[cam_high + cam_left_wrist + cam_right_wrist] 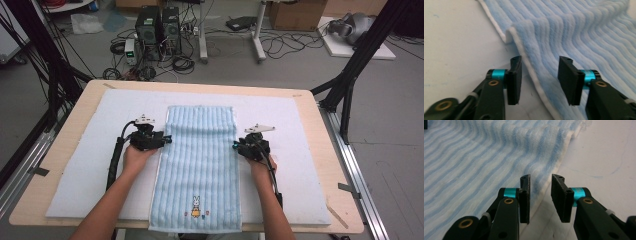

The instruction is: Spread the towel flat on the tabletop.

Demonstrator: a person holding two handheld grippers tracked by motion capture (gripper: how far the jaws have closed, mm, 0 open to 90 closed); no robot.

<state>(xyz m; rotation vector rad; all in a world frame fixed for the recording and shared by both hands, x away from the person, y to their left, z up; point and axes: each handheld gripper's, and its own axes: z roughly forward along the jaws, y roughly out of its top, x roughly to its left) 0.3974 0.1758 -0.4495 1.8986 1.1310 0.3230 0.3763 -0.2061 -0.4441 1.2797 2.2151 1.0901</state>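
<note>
**Two tools at the long edges of a blue towel**

A light blue ribbed towel (200, 155) lies flat and lengthwise on a white mat (85, 170) that covers the wooden tabletop (320, 130). Its near end, with a small rabbit motif (195, 206), hangs just over the near edge of the tabletop.

The left tool (167, 140) sits at the towel's left edge, about midway along it. In the left gripper view its jaws stand apart (539, 75), with the white-hemmed edge (534, 75) of the towel running up between them; a small fold of cloth rises just beyond the tips. The pads do not press on the cloth.

The right tool (235, 145) sits at the towel's right edge, level with the left one. In the right gripper view its jaws (541, 195) are also parted, more narrowly, straddling the towel's hem without clamping it.

Each tool is held in a hand, forearms entering from the near side.
</note>
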